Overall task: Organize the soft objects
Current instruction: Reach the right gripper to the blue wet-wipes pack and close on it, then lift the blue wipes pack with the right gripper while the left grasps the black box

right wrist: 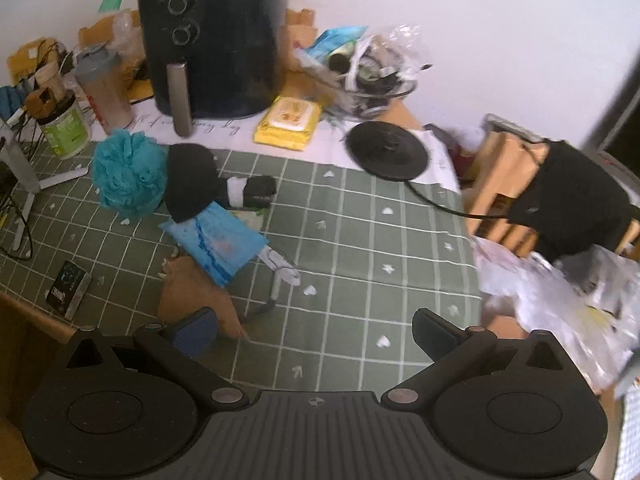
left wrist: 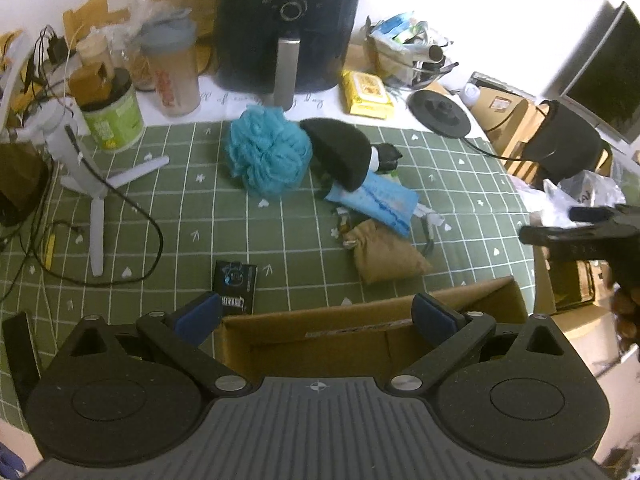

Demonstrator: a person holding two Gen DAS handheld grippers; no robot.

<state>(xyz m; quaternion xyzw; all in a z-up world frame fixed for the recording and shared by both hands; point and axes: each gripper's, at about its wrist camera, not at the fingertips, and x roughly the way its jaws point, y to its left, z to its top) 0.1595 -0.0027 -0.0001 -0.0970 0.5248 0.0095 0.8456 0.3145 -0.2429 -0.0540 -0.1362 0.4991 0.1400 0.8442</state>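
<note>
A teal bath pouf (left wrist: 267,151) (right wrist: 129,172), a black knit cap (left wrist: 340,151) (right wrist: 192,180), a black-and-white sock (left wrist: 385,157) (right wrist: 252,192), a blue cloth (left wrist: 376,202) (right wrist: 218,244) and a tan pouch (left wrist: 386,254) (right wrist: 196,292) lie together on the green checked tablecloth (left wrist: 200,208). My left gripper (left wrist: 318,314) is open and empty over an open cardboard box (left wrist: 360,336). My right gripper (right wrist: 316,332) is open and empty above the cloth, right of the pouch; it shows at the right edge of the left wrist view (left wrist: 580,236).
A black air fryer (left wrist: 290,24), a shaker bottle (left wrist: 170,72), a green tub (left wrist: 114,116), yellow wipes (left wrist: 366,94) and a black round lid (left wrist: 440,114) stand at the back. A white tripod with cables (left wrist: 92,184) is at left. A small black packet (left wrist: 236,286) lies near the box.
</note>
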